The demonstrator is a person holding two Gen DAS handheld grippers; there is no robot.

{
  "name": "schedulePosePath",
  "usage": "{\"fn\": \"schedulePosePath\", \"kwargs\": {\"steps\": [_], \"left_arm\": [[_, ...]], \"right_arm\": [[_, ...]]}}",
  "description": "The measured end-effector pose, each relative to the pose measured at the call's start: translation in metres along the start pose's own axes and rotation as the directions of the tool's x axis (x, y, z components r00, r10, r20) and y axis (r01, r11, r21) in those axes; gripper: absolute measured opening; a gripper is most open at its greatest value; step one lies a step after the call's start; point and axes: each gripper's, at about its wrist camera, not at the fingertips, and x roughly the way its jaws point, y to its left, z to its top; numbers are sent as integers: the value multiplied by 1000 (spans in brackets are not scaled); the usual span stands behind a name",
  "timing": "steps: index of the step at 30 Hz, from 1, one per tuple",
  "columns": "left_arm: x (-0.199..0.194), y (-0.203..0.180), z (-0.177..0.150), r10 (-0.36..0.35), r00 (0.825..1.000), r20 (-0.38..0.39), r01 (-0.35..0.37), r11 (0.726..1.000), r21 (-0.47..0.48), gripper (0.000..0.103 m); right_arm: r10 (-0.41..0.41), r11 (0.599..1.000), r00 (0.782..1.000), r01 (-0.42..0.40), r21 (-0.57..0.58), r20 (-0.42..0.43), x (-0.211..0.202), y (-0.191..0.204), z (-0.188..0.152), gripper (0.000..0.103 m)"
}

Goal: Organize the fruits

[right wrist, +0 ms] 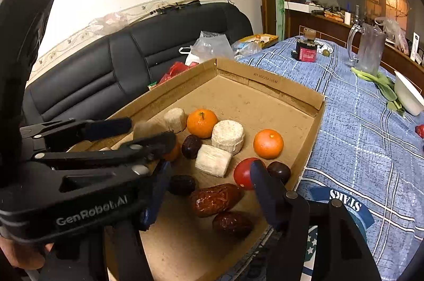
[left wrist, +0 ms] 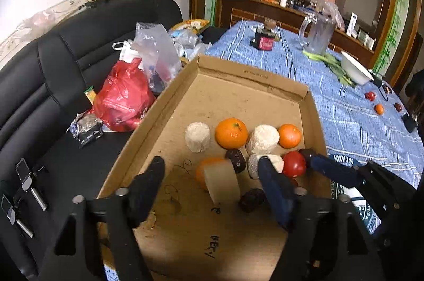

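The left tool (left wrist: pixel 212 185) hides much of one orange (left wrist: pixel 205 171).

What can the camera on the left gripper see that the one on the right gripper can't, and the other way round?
Only the left wrist view shows the loose small orange on the blue checked tablecloth and the whole red plastic bag on the black sofa. Only the right wrist view shows the two wrinkled reddish-brown dates near the front of the tray and a framed picture on the wall. Both show the shallow cardboard tray, the red tomato and the clear glass jug.
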Motion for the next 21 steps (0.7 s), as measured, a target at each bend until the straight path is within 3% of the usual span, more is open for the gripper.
{"fn": "schedulePosePath", "kwargs": {"steps": [4, 13, 21], "left_arm": [[-8, -3, -3, 8, 999, 31, -7, 1000, -10, 85], [-29, -27, -12, 27, 995, 97, -29, 999, 22, 89], [-37, -35, -18, 22, 993, 118, -25, 999, 28, 90]], "right_arm": [[-20, 1000, 999, 20, 8, 29, -17, -2, -6, 67], [-121, 992, 987, 116, 51, 102, -55, -16, -26, 82], [-129, 990, 985, 120, 80, 112, -64, -24, -35, 83]]}}
